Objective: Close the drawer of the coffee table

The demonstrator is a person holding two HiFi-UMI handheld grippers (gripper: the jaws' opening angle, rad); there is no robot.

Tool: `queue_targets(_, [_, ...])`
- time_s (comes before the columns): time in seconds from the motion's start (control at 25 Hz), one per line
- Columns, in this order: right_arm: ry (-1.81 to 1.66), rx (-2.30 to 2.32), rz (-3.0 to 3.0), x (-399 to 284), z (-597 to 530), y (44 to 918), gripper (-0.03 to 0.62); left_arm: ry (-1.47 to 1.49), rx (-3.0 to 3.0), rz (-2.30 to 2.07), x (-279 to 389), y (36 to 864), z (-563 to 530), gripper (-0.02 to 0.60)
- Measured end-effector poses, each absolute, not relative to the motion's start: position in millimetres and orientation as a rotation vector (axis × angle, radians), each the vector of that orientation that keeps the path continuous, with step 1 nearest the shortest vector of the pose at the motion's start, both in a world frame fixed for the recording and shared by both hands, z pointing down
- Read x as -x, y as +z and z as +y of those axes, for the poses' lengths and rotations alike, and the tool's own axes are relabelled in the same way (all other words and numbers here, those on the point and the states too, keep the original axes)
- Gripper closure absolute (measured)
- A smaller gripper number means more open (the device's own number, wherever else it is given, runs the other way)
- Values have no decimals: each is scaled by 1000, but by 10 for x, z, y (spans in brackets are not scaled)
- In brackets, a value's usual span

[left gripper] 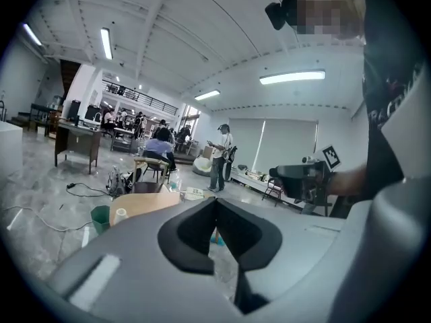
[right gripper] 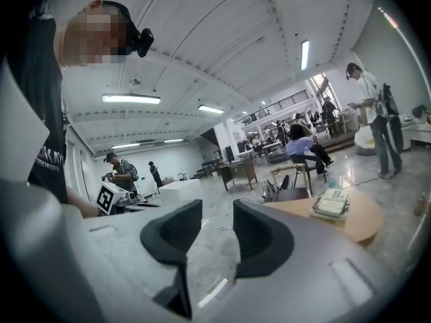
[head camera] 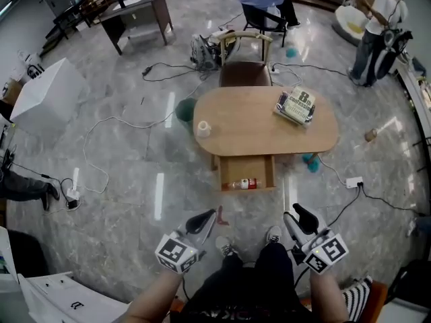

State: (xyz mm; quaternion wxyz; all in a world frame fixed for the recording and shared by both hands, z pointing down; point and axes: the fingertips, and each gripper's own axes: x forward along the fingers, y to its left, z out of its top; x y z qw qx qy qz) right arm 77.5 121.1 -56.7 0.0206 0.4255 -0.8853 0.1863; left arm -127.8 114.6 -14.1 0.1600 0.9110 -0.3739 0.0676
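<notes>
An oval light-wood bench (head camera: pixel 249 123) stands on a glossy grey marble floor (head camera: pixel 135 200), its wooden drawer (head camera: pixel 223 173) open at 6 o'clock (red-labelled bottle (head camera: pixel 244 184) inside). The left hand-held gripper (head camera: pixel 204 221) is closed, the right hand-held gripper (head camera: pixel 302 217) narrowly open and empty.

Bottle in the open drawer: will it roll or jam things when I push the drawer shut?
The bottle lies on its side, crosswise to the slide, so it will probably roll. It looks small and light, so a knock is likely harmless. The walls of the drawer should keep it in.
</notes>
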Motion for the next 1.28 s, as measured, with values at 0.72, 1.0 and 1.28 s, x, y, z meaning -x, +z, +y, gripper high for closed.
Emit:
queue_targets(0.72, [676,-1237,-2518,-1552,350,1098,459,350,-2376,-1201,1164,1287,757,495])
queue_targets(1.0, [672,-1074,-2478,-1816,-156,2230,384,369,-2244,-1327,1023,2117,412,440])
queue_targets(1.28, [593,-914,-2387,-1764,-119,3255,382,510,-2184,-1375,1137,3185,380,411])
